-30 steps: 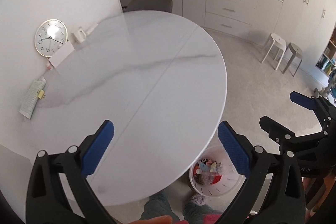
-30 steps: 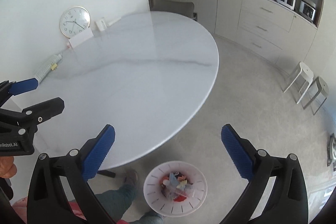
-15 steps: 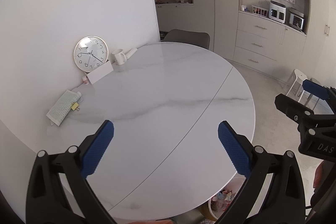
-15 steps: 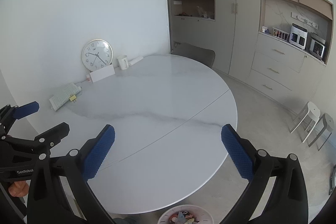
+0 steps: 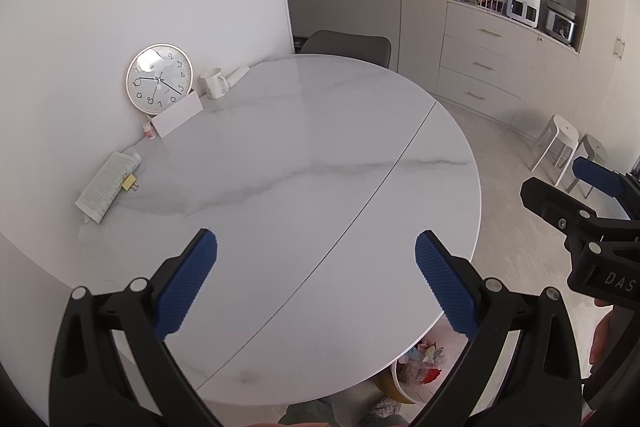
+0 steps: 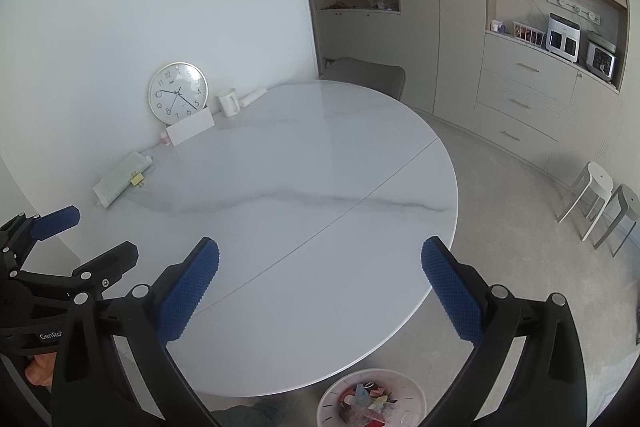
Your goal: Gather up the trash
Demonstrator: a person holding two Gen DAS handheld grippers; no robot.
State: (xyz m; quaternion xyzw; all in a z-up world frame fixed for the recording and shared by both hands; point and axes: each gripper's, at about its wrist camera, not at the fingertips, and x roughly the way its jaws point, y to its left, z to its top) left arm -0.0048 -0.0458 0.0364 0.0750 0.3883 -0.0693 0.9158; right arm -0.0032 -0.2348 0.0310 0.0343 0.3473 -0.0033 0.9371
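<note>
Both the left gripper and right gripper are hovering over the round white marble tabletop, fingers spread wide and holding nothing. The white waste bin of colourful trash is sitting on the floor beside the tabletop's near edge.

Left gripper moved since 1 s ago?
Yes. The left gripper has tilted up and away: the trash bin slid toward the frame's bottom edge, and the clock shifted toward centre.

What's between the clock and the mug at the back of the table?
Nothing sits between the clock and the mug; only bare wall shows in the gap. A white card leans below the clock. The right wrist view shows it best.
</note>
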